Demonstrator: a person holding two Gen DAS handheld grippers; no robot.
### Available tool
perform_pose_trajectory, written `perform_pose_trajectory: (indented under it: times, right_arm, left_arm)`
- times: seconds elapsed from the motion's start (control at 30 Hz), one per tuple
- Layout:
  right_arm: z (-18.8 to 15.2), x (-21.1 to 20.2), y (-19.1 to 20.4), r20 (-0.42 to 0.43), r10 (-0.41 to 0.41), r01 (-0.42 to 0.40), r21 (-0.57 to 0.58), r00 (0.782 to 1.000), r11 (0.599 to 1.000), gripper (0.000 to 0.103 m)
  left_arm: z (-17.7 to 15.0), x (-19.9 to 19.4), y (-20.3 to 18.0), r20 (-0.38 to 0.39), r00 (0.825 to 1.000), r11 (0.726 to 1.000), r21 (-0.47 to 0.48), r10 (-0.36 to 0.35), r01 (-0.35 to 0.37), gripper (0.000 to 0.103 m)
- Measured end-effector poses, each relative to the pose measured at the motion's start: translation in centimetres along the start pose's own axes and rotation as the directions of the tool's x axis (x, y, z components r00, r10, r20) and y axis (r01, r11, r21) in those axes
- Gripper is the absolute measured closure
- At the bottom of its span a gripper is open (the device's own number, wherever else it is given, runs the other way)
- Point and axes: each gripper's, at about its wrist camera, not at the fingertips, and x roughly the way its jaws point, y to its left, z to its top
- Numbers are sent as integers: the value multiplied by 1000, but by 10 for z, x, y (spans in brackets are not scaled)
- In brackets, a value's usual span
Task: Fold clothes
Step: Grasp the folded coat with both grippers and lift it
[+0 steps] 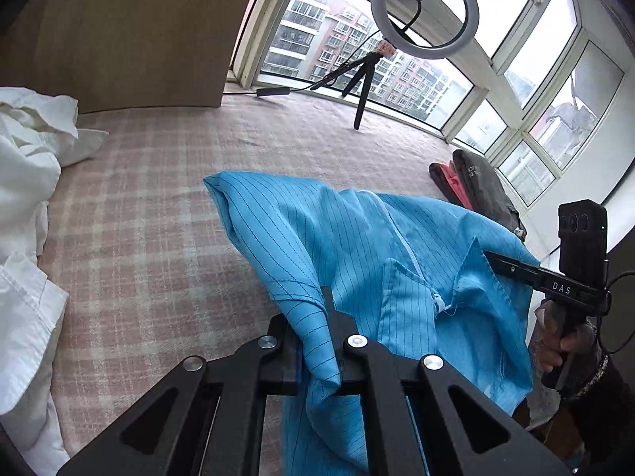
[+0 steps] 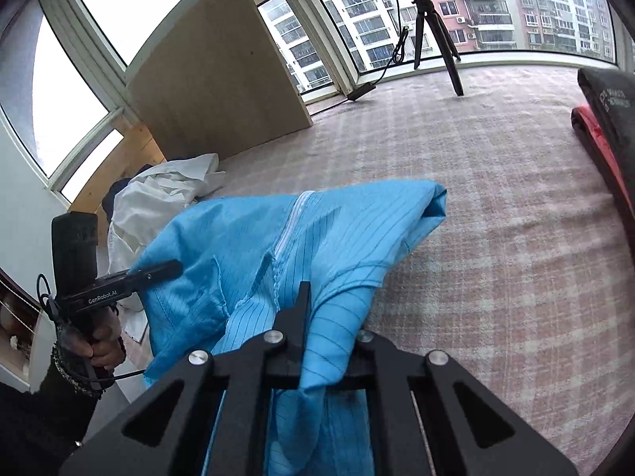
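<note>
Two black tools, left tool [image 1: 327,305] and right tool [image 2: 303,297], pinch thin, pinstriped blue garment [image 1: 357,238].

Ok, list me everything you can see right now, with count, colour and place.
garment: one, blue striped, lifted off the bed, pinched at two points
white clothes: one pile, bed's left edge
bedcover: one, pink plaid, underneath
folded clothes: one stack, dark grey and red, right by the window
ring light: one, white, on a black tripod by the window
board: one, tan, far left
left hand-held gripper: black, shut on garment
right hand-held gripper: black, shut on garment
</note>
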Motion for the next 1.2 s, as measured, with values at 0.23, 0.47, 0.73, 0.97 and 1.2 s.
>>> perform_pose_trajectory:
  times: [0.23, 0.47, 0.73, 0.97, 1.2]
  right_arm:
    - [10, -55, -8, 86, -71, 70, 12, 994, 997, 97]
    - [36, -146, -48, 208, -169, 169, 19, 964, 986, 97]
    - [91, -251, -151, 295, -282, 295, 0, 913, 956, 97]
    - [135, -284, -274, 265, -336, 350, -5, 904, 937, 97]
    - [142, -228, -403, 99, -341, 338, 47, 935, 940, 97]
  left_arm:
    - [23, 5, -54, 16, 998, 991, 118, -65, 62, 99]
    - [76, 29, -159, 58, 986, 952, 273, -159, 138, 99]
    - [147, 96, -298, 101, 966, 907, 379, -238, 184, 99]
    - [170, 177, -380, 92, 965, 894, 408, -245, 187, 99]
    - [149, 290, -363, -44, 998, 935, 350, -46, 59, 93]
